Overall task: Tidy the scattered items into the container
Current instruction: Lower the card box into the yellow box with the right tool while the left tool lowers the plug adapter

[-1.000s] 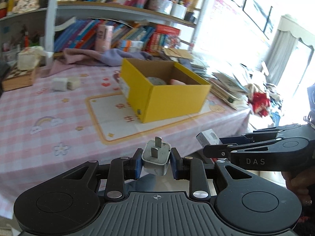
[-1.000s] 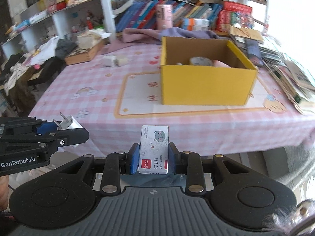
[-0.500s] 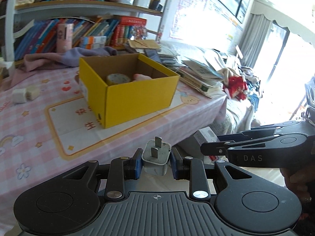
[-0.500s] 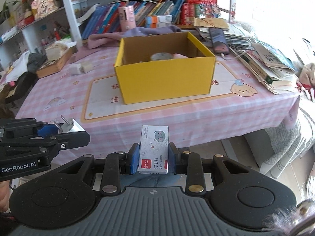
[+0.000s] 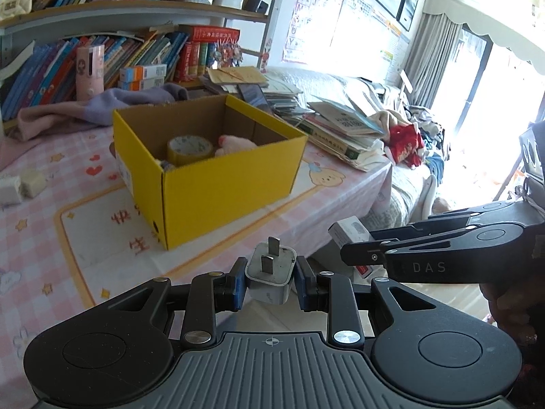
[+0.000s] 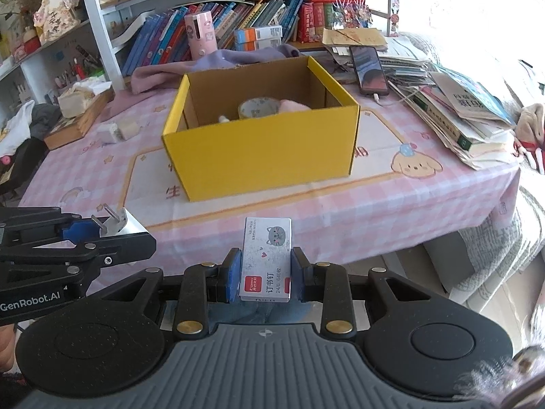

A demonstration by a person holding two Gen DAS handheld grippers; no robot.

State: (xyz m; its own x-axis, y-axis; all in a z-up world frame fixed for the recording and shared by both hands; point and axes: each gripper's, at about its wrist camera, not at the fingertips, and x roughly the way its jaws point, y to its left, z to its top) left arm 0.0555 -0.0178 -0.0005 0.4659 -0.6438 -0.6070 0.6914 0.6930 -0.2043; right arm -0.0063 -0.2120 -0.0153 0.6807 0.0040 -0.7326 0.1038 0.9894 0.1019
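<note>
The left gripper (image 5: 270,281) is clamped on a small white plastic plug adapter (image 5: 270,277), its two metal prongs pointing up and away, the blue pads pressing its sides. Just to its right, the right gripper (image 6: 265,274) grips a small white cardboard staple box (image 6: 265,259) printed with a grey cat and a red label, held upright between its blue pads. In the left wrist view the right gripper reaches in from the right edge with the staple box at its tip; in the right wrist view the left gripper comes in from the left edge with the plug adapter's prongs showing.

Both grippers are off the near edge of the counter (image 6: 374,204), which is covered with a pink checked cloth and a white printed mat with a yellow border (image 6: 150,177). Ahead of both grippers, on that mat, stands an open yellow cardboard box (image 6: 262,150); it lies slightly left of the left gripper and straight in front of the right one. Inside it rest a yellowish roll of tape (image 5: 189,148) and a soft pink item (image 5: 236,143).

Further away to the left, two small pale blocks (image 6: 119,131) lie on the cloth, well apart from the box. Beyond the box a lilac cloth (image 5: 102,109) is bunched against a shelf of books (image 5: 136,51), and to the far right a stack of books and papers (image 6: 470,116) rests on the counter
</note>
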